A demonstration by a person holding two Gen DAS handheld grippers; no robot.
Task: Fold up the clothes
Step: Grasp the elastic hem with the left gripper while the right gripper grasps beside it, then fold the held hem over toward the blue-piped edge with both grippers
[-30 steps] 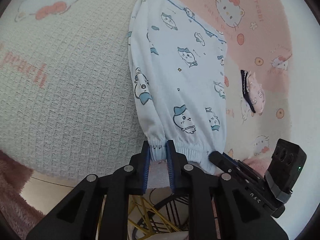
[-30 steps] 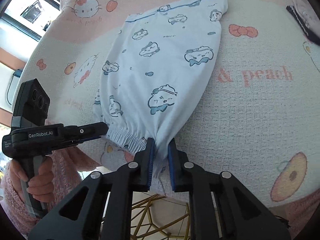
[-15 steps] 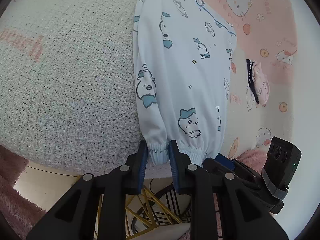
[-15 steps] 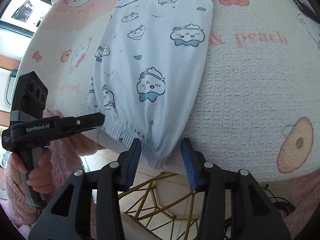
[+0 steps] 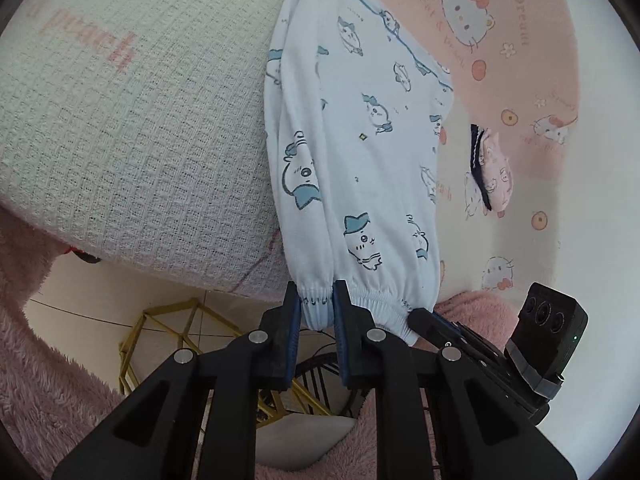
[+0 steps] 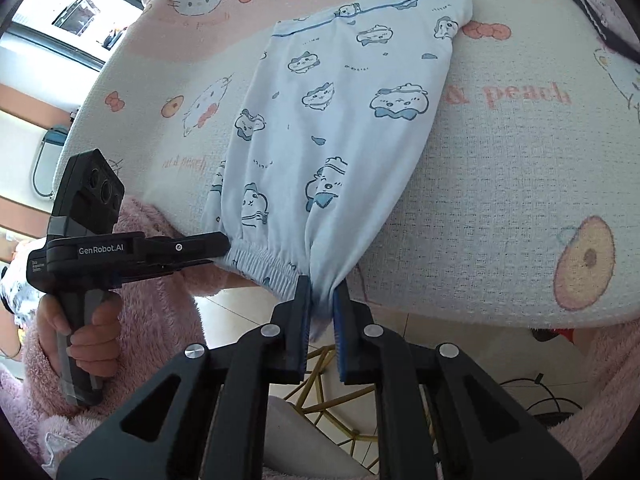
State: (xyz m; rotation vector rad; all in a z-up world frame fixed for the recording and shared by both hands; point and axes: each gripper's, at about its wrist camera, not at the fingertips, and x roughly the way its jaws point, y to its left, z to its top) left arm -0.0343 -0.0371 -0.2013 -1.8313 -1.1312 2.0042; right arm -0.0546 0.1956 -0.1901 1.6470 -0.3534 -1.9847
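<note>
Light-blue cartoon-print pants [image 5: 360,152] lie lengthwise on a Hello Kitty blanket [image 5: 140,140], with the elastic waistband hanging over the near edge. My left gripper [image 5: 317,304] is closing on the waistband's left end, and its pads press the gathered elastic. In the right wrist view my right gripper [image 6: 321,292] is closing on the right corner of the pants [image 6: 340,120], and the cloth bunches between its pads. The left gripper [image 6: 224,242] shows there too, at the other end of the waistband. The right gripper [image 5: 424,318] shows in the left wrist view.
A small pink garment with dark trim [image 5: 490,172] lies to the right of the pants. Below the blanket's edge are a gold wire frame [image 5: 160,328] and floor tiles. A hand [image 6: 88,340] in a pink fluffy sleeve [image 6: 160,320] holds the left gripper.
The right gripper opened around the waistband corner half a second ago and has shut on it again. The left gripper kept its hold and drew the waistband further over the edge.
</note>
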